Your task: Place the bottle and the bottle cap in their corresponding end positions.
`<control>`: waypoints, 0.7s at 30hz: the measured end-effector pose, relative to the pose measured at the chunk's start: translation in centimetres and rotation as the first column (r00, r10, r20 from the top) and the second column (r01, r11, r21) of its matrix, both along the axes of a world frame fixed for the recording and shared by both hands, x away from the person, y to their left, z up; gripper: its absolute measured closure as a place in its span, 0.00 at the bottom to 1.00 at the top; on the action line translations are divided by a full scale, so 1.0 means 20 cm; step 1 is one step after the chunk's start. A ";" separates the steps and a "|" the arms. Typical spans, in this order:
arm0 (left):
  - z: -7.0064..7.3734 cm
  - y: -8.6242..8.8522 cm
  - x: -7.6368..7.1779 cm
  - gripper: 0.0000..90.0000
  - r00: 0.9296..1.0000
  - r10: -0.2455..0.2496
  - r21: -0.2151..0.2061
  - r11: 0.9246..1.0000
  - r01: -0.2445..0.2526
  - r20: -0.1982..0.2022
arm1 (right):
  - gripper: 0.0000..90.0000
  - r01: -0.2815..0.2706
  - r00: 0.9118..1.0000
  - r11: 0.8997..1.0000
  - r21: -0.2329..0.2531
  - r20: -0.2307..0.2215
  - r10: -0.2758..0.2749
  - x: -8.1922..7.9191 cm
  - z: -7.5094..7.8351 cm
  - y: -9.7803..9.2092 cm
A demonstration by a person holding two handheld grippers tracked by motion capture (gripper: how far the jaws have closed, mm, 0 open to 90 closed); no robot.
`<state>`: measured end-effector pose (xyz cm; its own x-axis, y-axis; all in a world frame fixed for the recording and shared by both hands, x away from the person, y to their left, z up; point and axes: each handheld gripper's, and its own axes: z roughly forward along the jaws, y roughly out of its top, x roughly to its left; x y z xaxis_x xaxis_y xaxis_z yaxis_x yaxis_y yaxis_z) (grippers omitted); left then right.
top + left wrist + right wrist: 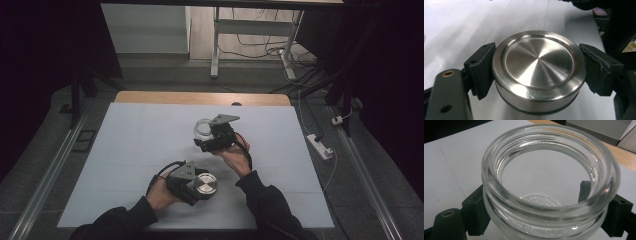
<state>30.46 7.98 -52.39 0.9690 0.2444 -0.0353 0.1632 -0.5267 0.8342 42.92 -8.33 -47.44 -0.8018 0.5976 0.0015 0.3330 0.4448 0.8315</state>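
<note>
Nearest the person, low on the white desk [125, 150], the left gripper [197, 186] has a round steel lid [205, 183], its fingers [482, 67] pressed against opposite sides of the rim. In the left gripper view the brushed flat top of the lid faces up toward the camera, a dark seal ring just peeking out beneath its lower edge, and the white surface shows below it; whether the lid rests on the desk or hangs just off it, I cannot tell.

Farther out, nearer the middle of the desk, the right gripper [206, 131] has a clear glass jar [202, 128], fingers [474, 212] closed on its body below the threaded neck. The right gripper view looks straight down the open mouth: empty, with a dimpled base visible through the glass, and the mouth facing up.

Here is the relation that matters. The jar lies ahead of the lid, toward the far edge, and about level with it across the desk, with a clear gap between them. Both pieces look to be upright, lid top up, jar mouth up, so their axes seem to run parallel rather than in line. My guess is that the lid belongs on that jar; if so, the left hand would have to lift and carry it forward over the mouth, then seat it flat so the threads catch.

Beyond the desk's wooden far edge [200, 97] sit cables on the floor and the legs of another table.
</note>
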 end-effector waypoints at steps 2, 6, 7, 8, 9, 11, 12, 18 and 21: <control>-0.01 0.00 0.01 0.22 1.000 0.001 0.014 1.000 -0.001 0.001 | 0.16 0.002 1.000 1.000 -0.003 0.002 -0.002 0.01 -0.01 0.01; -0.03 -0.01 0.02 0.22 1.000 0.012 0.046 0.999 -0.012 0.001 | 0.16 0.010 1.000 1.000 -0.013 0.003 -0.010 0.05 -0.02 0.02; -0.03 -0.01 0.03 0.22 1.000 0.018 0.051 0.999 -0.018 -0.002 | 0.16 0.013 1.000 1.000 -0.016 0.002 -0.013 0.05 -0.03 0.02; -0.04 -0.01 0.03 0.22 1.000 0.024 0.053 0.998 -0.023 -0.006 | 0.16 0.015 1.000 1.000 -0.021 0.005 -0.015 0.06 -0.04 0.02; -0.04 -0.01 0.04 0.22 1.000 0.028 0.058 0.998 -0.027 -0.010 | 0.16 0.019 1.000 1.000 -0.024 0.004 -0.019 0.07 -0.04 0.03; -0.05 -0.01 0.04 0.22 0.999 0.036 0.067 0.997 -0.035 -0.015 | 0.16 0.023 1.000 0.999 -0.027 0.001 -0.023 0.09 -0.06 0.03; -0.06 -0.01 0.05 0.22 0.999 0.037 0.072 0.997 -0.035 -0.016 | 0.16 0.025 1.000 0.999 -0.028 0.000 -0.025 0.09 -0.07 0.03; -0.07 -0.01 0.05 0.22 0.999 0.048 0.108 0.993 -0.047 -0.003 | 0.16 0.039 0.999 0.999 -0.037 -0.008 -0.040 0.13 -0.10 0.02; -0.08 -0.01 0.06 0.22 0.999 0.051 0.127 0.991 -0.050 -0.001 | 0.16 0.038 0.999 0.999 -0.039 -0.016 -0.039 0.13 -0.12 0.02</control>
<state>31.61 7.72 -53.95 0.9552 0.2958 -0.0051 0.1959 -0.6194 0.7602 45.57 -7.96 -49.91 -0.7783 0.6279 -0.0086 0.3643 0.4627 0.8082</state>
